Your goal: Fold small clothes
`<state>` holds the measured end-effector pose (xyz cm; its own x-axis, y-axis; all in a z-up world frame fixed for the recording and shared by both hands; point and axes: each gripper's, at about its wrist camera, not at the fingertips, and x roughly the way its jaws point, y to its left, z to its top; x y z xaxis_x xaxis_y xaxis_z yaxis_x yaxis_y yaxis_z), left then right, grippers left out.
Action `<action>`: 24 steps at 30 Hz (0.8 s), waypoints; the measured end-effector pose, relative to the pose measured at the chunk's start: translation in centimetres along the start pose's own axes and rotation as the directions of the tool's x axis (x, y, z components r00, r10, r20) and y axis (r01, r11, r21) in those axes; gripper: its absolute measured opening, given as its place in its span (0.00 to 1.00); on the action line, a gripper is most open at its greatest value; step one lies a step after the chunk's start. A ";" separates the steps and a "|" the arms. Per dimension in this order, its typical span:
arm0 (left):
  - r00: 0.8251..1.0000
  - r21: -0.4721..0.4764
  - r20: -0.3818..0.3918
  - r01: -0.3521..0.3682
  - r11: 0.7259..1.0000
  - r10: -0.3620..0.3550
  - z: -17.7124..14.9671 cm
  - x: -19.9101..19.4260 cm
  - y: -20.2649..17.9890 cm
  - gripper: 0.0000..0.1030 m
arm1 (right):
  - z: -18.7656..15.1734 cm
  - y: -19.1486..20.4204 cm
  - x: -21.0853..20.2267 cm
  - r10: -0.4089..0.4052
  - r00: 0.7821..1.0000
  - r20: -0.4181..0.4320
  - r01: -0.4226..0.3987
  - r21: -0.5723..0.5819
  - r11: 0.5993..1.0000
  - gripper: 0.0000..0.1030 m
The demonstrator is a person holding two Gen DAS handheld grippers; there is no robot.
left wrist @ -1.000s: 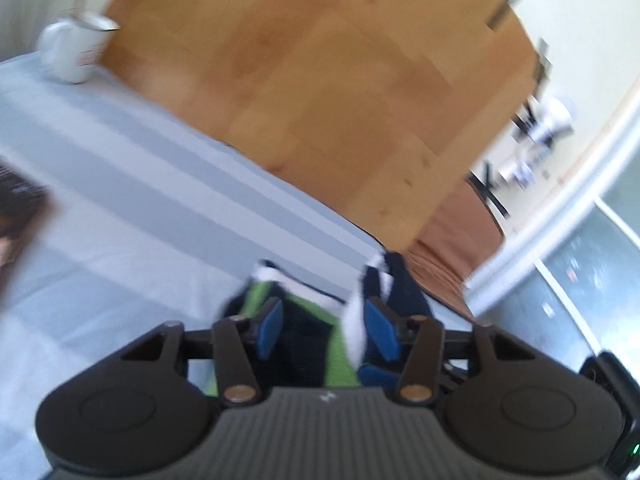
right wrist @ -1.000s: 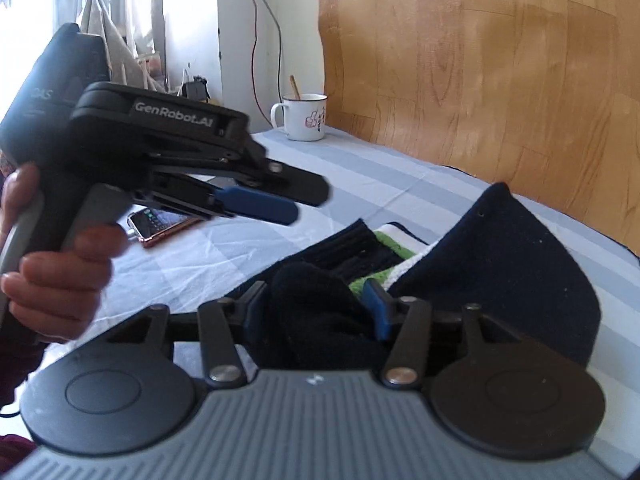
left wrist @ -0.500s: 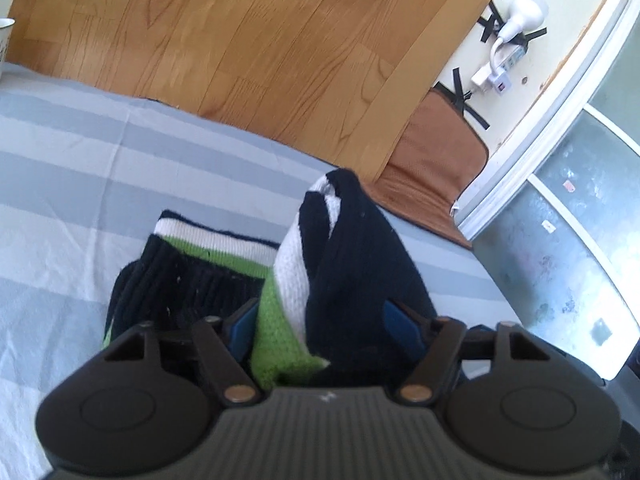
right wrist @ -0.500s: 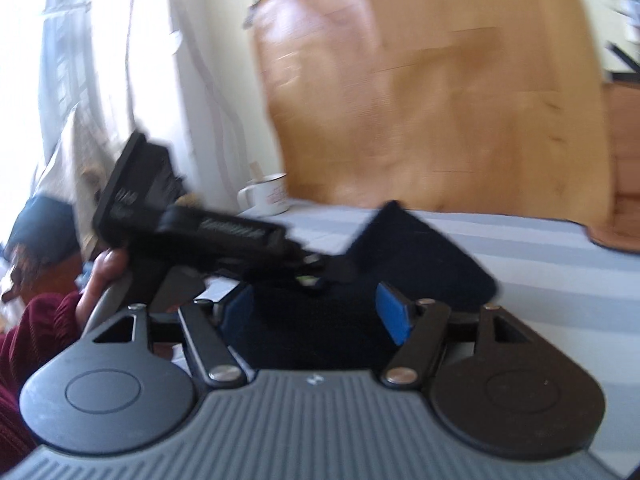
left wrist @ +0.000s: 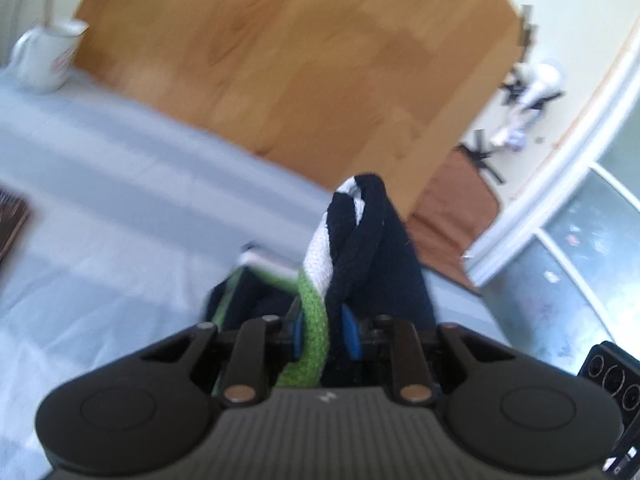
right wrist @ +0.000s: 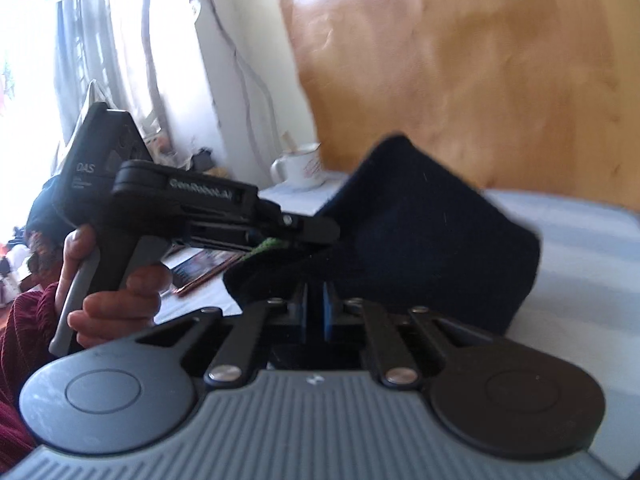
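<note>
From the left wrist, our left gripper (left wrist: 323,330) is clamped on the knit garment (left wrist: 360,248), its green-and-white band raised off the striped sheet (left wrist: 100,200), likely to carry an edge over. From the right wrist, our right gripper (right wrist: 315,312) pinches the dark fabric (right wrist: 420,232) close by, sharing the lift; a mug (right wrist: 300,166) stands far left.

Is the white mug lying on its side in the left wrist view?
No, the white mug stands upright on the striped cloth.
</note>
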<state>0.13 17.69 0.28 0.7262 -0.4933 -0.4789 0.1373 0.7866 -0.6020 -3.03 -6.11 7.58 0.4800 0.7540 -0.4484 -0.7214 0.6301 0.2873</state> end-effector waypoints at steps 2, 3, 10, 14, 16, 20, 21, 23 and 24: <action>1.000 -0.029 -0.024 -0.018 0.999 0.017 -0.6 1.2 0.9 0.19 | -0.2 -0.9 1.4 0.014 1.000 -0.022 -0.012 0.059 0.998 0.07; 1.000 -0.023 -0.014 -0.017 1.000 0.017 -0.7 1.4 1.0 0.19 | -0.1 -1.2 1.4 0.017 1.000 -0.022 -0.015 0.079 0.997 0.07; 1.000 -0.008 -0.005 -0.020 1.000 0.020 -0.5 1.9 0.8 0.23 | 1.4 -1.2 -2.9 0.082 0.996 0.031 -0.084 0.081 0.993 0.24; 1.000 -0.009 -0.004 -0.020 1.000 0.020 -0.6 1.8 0.7 0.23 | 3.9 -2.9 -4.3 -0.086 0.989 0.122 0.071 0.119 0.990 0.25; 1.000 -0.010 -0.005 -0.019 1.000 0.019 -0.5 1.8 0.8 0.23 | 4.6 -3.5 -3.6 -0.162 0.979 0.126 0.146 0.126 0.981 0.25; 1.000 -0.013 -0.002 -0.018 1.000 0.018 -0.7 1.5 0.9 0.23 | 4.3 -4.7 0.4 -0.207 0.978 0.039 0.201 0.131 0.971 0.25; 1.000 -0.012 -0.001 -0.021 1.000 0.021 -0.7 1.4 1.0 0.22 | 3.9 -4.8 1.9 -0.180 0.984 -0.016 0.181 0.125 0.976 0.25; 0.999 -0.008 0.009 -0.043 0.999 0.043 -0.9 0.9 1.1 0.21 | 2.5 -3.8 5.1 -0.153 0.983 -0.098 0.161 0.081 0.984 0.26; 0.999 -0.006 0.015 -0.048 0.999 0.048 -1.0 0.7 1.2 0.21 | 2.2 -2.8 5.7 -0.181 0.980 -0.080 0.183 0.019 0.983 0.25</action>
<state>0.14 17.95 -1.46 0.7421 -0.4490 -0.4978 0.0978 0.8071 -0.5822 2.80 -3.16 6.04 0.5611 0.6104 -0.5590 -0.6119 0.7607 0.2165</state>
